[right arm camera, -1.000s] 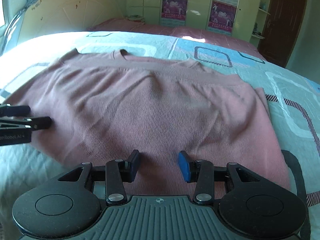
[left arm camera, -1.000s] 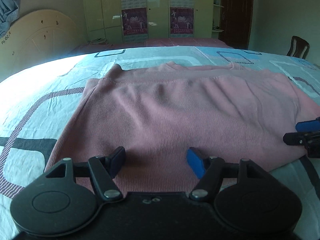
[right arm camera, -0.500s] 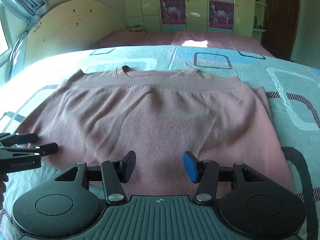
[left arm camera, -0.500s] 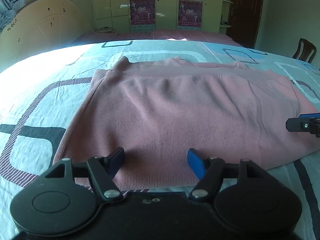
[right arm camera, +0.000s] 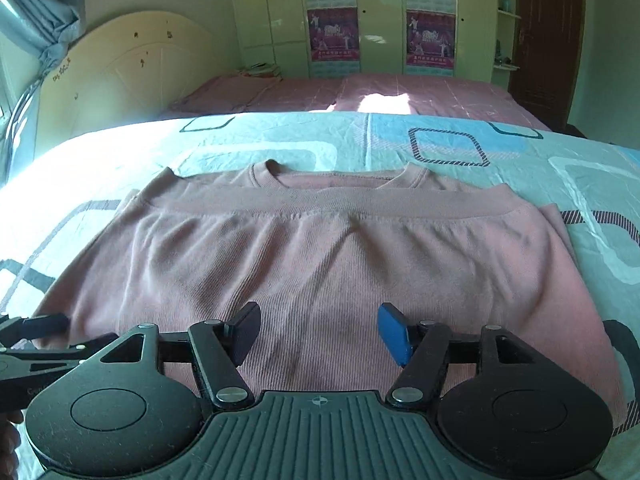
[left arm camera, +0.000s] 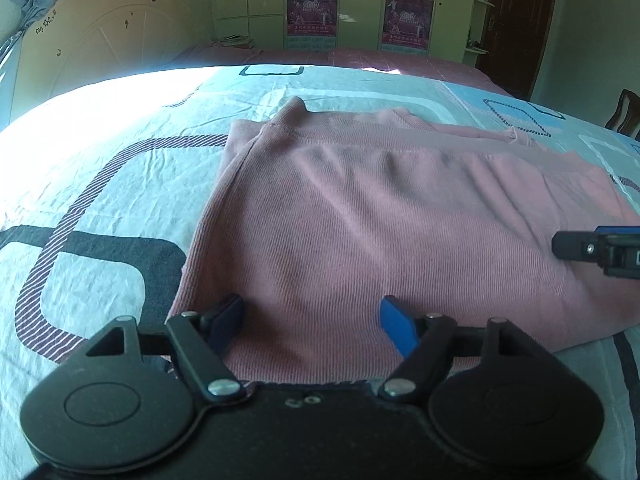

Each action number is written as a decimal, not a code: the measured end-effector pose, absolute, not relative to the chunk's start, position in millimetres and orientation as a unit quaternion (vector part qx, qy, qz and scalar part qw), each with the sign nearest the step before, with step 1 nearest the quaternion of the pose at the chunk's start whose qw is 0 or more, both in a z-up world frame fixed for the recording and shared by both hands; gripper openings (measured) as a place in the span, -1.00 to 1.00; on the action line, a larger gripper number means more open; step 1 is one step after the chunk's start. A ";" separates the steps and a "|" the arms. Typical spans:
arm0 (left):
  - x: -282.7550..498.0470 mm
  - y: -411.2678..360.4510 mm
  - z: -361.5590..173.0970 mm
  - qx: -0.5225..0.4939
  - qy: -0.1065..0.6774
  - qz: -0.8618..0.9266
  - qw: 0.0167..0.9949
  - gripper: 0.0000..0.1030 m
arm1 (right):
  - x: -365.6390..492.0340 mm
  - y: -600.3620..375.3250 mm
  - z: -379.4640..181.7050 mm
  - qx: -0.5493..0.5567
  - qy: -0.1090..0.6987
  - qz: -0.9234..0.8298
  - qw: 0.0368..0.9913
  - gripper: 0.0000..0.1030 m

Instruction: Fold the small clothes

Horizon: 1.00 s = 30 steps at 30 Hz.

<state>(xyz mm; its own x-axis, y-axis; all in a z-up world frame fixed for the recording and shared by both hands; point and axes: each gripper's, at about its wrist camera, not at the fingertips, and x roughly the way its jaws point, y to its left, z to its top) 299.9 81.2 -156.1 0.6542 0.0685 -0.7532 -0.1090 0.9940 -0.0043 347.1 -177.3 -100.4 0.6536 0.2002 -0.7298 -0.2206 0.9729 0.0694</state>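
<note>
Pink knit sweater (right arm camera: 320, 256) lies flat on the bed sheet (right arm camera: 460, 144), folded across so that the ribbed hem band (right arm camera: 320, 202) sits just short of the round neckline (right arm camera: 336, 176). In my left wrist view the same sweater (left arm camera: 380, 232) spreads from the near left fold edge out to the right, with a bit of shoulder or sleeve poking up at the far left corner.

Left gripper (left arm camera: 312, 322): jaws apart, nothing between them. It sits low over the near edge of the sweater, near its left corner; the dark pad (left arm camera: 224, 320) is over the fabric by the side edge, the blue pad (left arm camera: 396, 328) further in. I cannot tell whether the pads touch the cloth.

Right gripper (right arm camera: 318, 330): jaws apart, nothing held, over the near-middle of the sweater. From the left view, its tip (left arm camera: 592, 246) enters at the right edge, over the sweater's right part. From the right view, the left gripper's fingers (right arm camera: 36, 340) show at the lower left, beside the sweater's near left corner.

Background: cream headboard (right arm camera: 132, 76), second bed with pink cover (right arm camera: 380, 96), green wardrobe with posters (right arm camera: 334, 34), dark door (right arm camera: 548, 40).
</note>
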 end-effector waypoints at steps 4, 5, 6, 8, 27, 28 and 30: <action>290.2 89.6 -148.8 -0.042 0.415 0.039 0.908 0.45 | 337.4 -166.0 -119.1 -0.058 0.417 0.109 0.901 0.25; 287.0 93.4 -145.7 -0.056 0.416 0.036 0.907 0.46 | 335.8 -165.9 -117.9 -0.060 0.417 0.109 0.900 0.25; 284.0 96.5 -143.1 -0.068 0.419 0.034 0.905 0.46 | 334.4 -168.4 -115.3 -0.052 0.417 0.111 0.901 0.25; 276.8 102.9 -138.7 -0.096 0.426 0.030 0.899 0.48 | 331.7 -172.2 -108.7 -0.036 0.411 0.112 0.904 0.25; 278.0 127.0 -165.1 -0.360 0.398 0.016 0.844 0.58 | 332.0 -184.2 -88.8 0.007 0.397 0.110 0.911 0.25; 284.2 128.4 -168.3 -0.375 0.391 0.012 0.841 0.58 | 334.8 -184.1 -87.9 0.010 0.396 0.110 0.912 0.25; 294.7 131.3 -174.6 -0.400 0.371 0.008 0.838 0.56 | 343.0 -183.0 -85.2 0.014 0.389 0.106 0.915 0.25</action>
